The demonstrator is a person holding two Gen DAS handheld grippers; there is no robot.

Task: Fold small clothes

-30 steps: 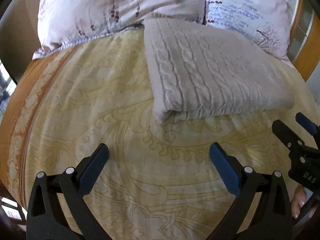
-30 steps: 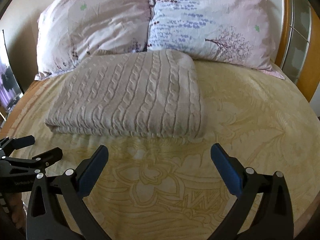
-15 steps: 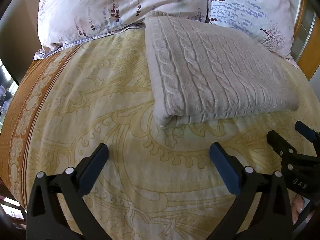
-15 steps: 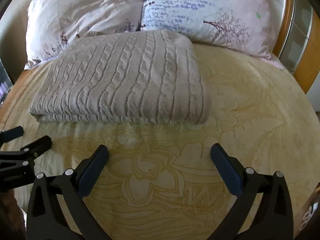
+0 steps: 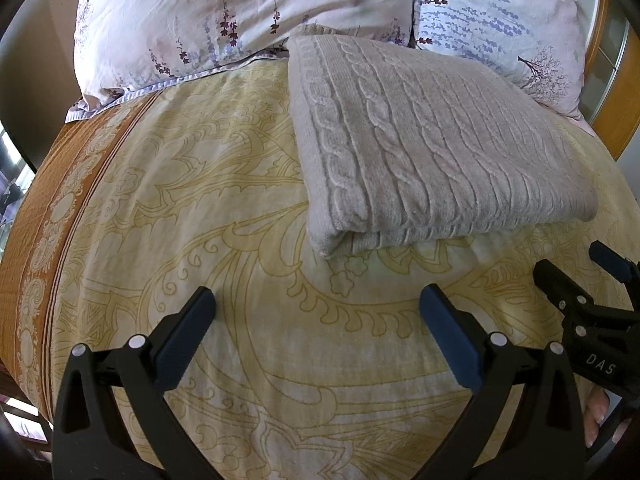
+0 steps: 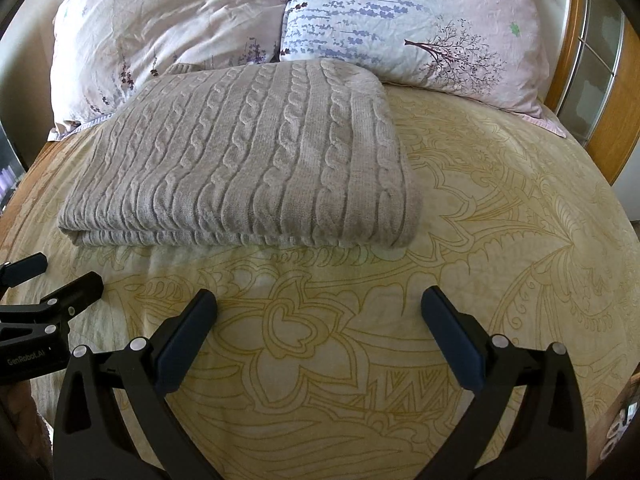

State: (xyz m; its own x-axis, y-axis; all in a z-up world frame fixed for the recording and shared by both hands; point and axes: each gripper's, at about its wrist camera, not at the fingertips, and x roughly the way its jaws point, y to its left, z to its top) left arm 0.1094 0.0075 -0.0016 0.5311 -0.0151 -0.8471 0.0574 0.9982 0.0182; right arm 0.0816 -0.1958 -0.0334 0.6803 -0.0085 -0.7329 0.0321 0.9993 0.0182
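We are easing both grippers, left gripper (image 5: 316, 328) and right gripper (image 6: 320, 330), nearer the folded sweater (image 6: 248, 160) than before, jaws spread apart, gripping nothing.

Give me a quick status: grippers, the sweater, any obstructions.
Left gripper open, right gripper open, both empty. Beige cable-knit sweater lies folded on yellow patterned bedspread. Nothing between grippers and sweater.

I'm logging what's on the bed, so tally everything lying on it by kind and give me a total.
Pillows: 2, left and right
Folded knit garment: 1
Total: 3, all on the bedspread. Both grippers, left and right, are open and hold nothing.
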